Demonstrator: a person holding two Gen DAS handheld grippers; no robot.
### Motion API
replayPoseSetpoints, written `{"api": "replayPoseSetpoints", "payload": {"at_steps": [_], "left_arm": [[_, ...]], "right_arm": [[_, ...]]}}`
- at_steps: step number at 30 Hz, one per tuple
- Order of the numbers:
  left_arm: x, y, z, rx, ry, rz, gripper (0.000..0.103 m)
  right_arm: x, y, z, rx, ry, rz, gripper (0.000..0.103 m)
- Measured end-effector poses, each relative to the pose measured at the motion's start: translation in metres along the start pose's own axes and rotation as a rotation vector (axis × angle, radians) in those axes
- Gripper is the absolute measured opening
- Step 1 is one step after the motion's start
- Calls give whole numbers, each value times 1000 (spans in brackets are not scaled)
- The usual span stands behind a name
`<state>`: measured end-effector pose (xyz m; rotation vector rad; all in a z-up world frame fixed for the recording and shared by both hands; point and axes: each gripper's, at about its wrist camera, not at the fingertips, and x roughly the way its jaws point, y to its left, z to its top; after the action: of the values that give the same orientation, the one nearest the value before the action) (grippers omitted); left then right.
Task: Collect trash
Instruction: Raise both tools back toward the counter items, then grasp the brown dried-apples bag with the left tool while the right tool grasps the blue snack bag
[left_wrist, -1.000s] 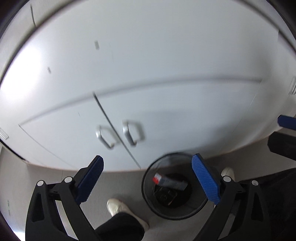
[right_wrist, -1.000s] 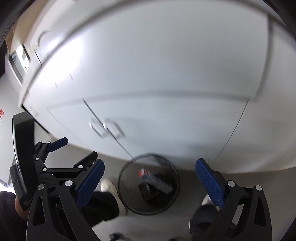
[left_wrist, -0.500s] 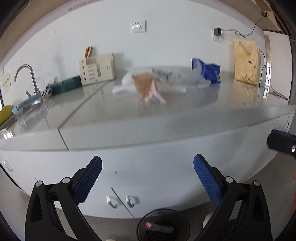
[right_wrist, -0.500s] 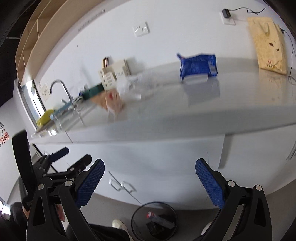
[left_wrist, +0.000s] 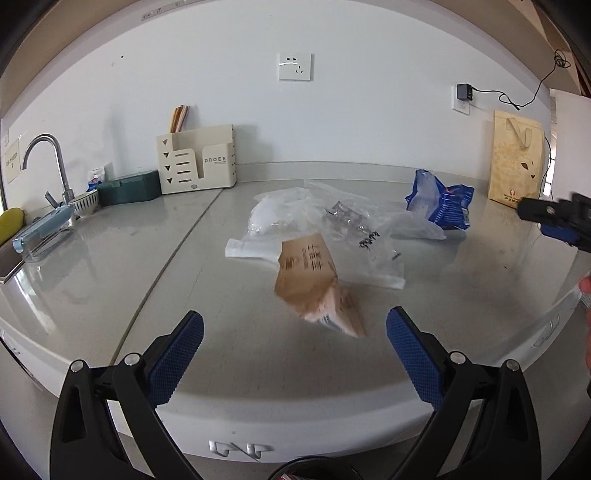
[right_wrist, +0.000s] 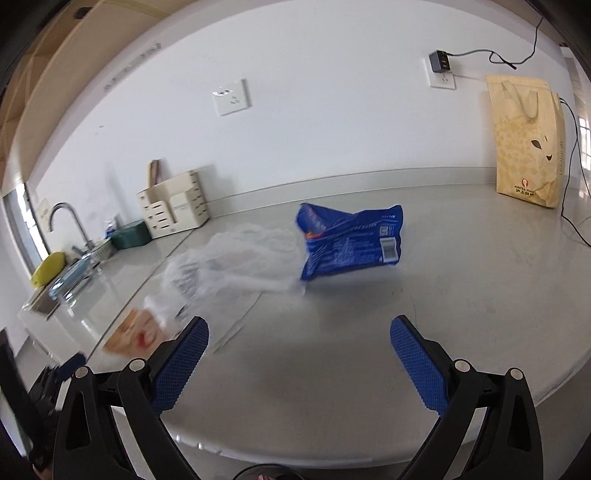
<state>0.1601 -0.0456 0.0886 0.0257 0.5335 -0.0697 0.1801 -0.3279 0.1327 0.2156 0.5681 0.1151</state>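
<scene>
Broadly, a pale grey countertop is spread ahead of both pairs of fingers, backed by a white wall. Beyond the left gripper, whose blue-padded fingers are spread wide with nothing between them, a loose heap of clear plastic wrapping is seen lying on the counter. Nearer than the plastic, just past the gap between the fingertips and a little toward the right finger, a crumpled brown paper bag is seen, its far end overlapping the plastic. Far beyond the right finger a blue snack packet rests against the plastic's edge. Beyond the left finger, against the wall, a cream organiser is set, with a green box and a faucet farther out on that side. A yellow paper carrier bag is stood at the wall, well out past the right finger.

The right gripper is likewise held released, its pads wide apart and empty. The blue packet is seen straight ahead of the gap, apart from the fingertips, and the plastic lies beyond the left finger. The brown bag is just outside that finger, blurred. At the bottom edge, below the counter, only a dark curved rim is shown; what it belongs to cannot be told here.
</scene>
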Motion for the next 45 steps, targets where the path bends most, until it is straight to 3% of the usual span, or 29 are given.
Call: {"api": "replayPoseSetpoints", "payload": {"at_steps": [9,15,19,22,25,28,30,32,36,39,45], "left_arm": [[38,-5,21,5,47,-16,99],[53,-12,22,22,81,-17,99],[58,-12,24,9,88,-17,99],[60,-13,26,-2,90,-18,99],[64,-12,27,-17,95,-22,95],[68,-11,25,-41,113,-28,81],[72,-7,22,-66,131,-37,61],[75,-2,17,-102,150,-47,44],[73,10,8,-173,137,-67,34],[67,13,7,-181,121,-57,29],[61,17,10,-194,112,-53,27]], "right_arm": [[89,-11,40,84,100,-50,99],[118,-5,54,19,132,-97,99],[129,6,66,-106,104,-162,99],[145,11,73,-181,130,-176,97],[160,10,75,-194,181,-166,72],[172,6,74,-200,228,-156,47],[178,4,72,-208,251,-144,19],[178,1,69,-205,256,-134,11],[170,-6,62,-194,249,-113,7],[163,-6,60,-192,238,-107,7],[140,-6,61,-198,194,-104,7]]}}
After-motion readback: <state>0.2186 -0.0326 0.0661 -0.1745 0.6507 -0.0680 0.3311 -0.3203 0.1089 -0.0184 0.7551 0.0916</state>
